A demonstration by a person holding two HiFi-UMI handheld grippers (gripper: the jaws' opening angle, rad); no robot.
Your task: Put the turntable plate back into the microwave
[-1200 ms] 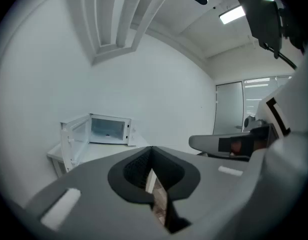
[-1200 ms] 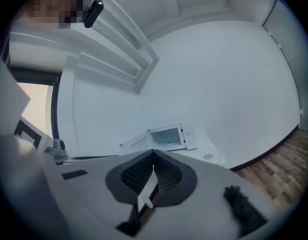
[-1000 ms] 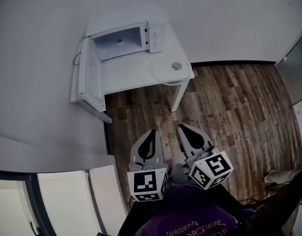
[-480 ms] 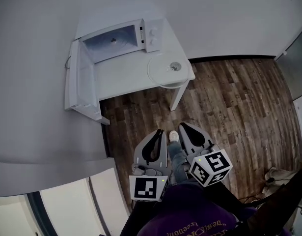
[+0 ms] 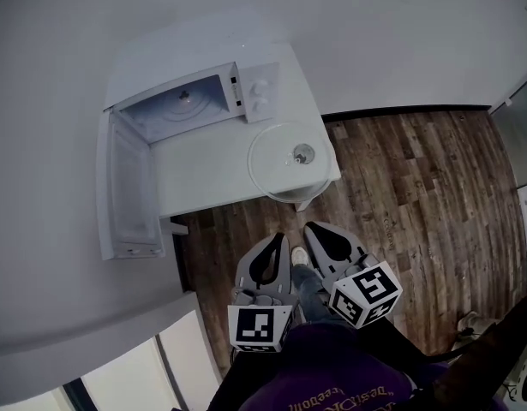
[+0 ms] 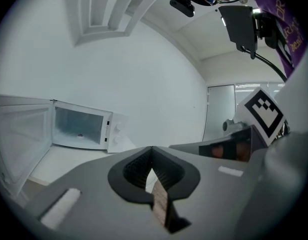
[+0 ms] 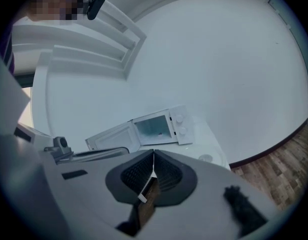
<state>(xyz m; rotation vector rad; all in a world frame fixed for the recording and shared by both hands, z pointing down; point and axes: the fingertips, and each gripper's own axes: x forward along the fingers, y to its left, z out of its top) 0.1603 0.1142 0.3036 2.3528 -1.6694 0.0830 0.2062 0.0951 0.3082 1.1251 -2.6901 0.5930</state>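
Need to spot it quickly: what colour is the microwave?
The microwave is white, like the table under it; clearest in the head view.

Turntable plate [image 5: 276,165]: clear glass, glossy. Microwave [image 5: 256,92]: smooth white casing, slight sheen. Tabletop [image 5: 203,174]: white, matt, smooth. Floor [image 5: 409,195]: dark wood planks, visible grain. Left gripper [image 5: 278,240], right gripper [image 5: 313,228]: matt grey plastic shells, ribbed black lining.
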